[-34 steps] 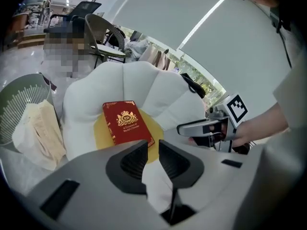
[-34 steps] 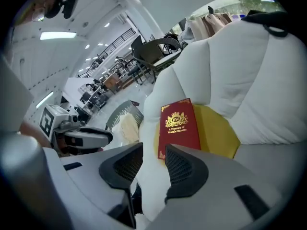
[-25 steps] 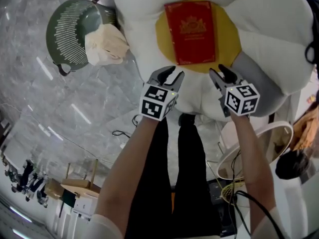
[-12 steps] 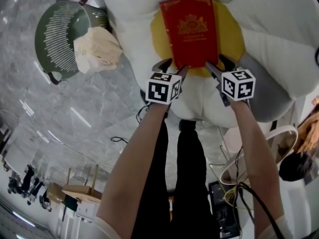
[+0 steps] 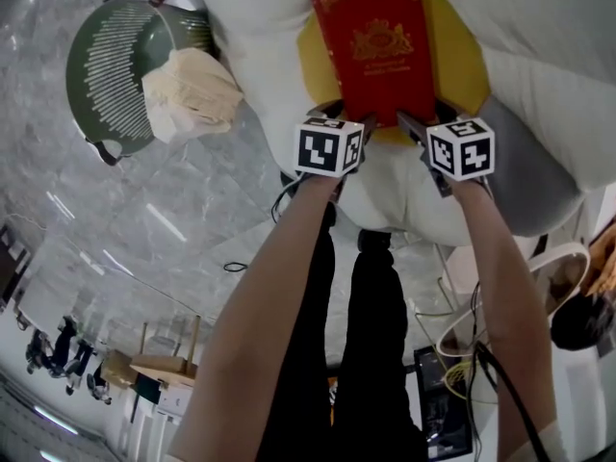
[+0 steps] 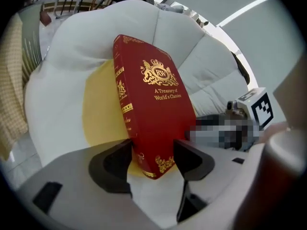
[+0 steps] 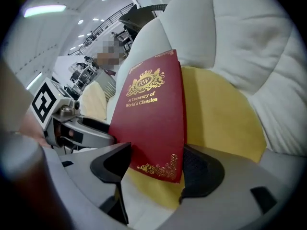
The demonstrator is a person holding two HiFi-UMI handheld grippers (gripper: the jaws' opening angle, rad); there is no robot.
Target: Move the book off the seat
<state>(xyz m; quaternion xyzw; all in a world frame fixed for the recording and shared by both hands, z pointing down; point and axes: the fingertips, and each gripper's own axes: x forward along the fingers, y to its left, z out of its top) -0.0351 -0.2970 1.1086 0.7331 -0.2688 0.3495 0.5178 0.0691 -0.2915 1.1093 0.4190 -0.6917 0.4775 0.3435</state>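
A red book (image 5: 380,46) with gold print lies flat on the yellow centre (image 5: 457,56) of a white, petal-shaped seat cushion (image 5: 539,27). My left gripper (image 5: 342,115) is at the book's near left corner and my right gripper (image 5: 423,118) at its near right corner. In the left gripper view the book (image 6: 153,104) has its spine corner between the left gripper's (image 6: 153,159) spread jaws. In the right gripper view the book's (image 7: 153,114) other corner sits inside the right gripper's (image 7: 156,164) jaws. Both pairs of jaws have just been opening and grip nothing.
A green slotted basket (image 5: 115,65) holding a cream cloth (image 5: 197,89) stands on the marble floor left of the seat. The person's black-clad legs (image 5: 356,335) are below the grippers. A white round frame (image 5: 568,268) and cables (image 5: 462,373) lie at the lower right.
Both grippers have dropped forward from short of the cushion to the book's near corners. Their jaws have spread wider, and each now straddles a corner.
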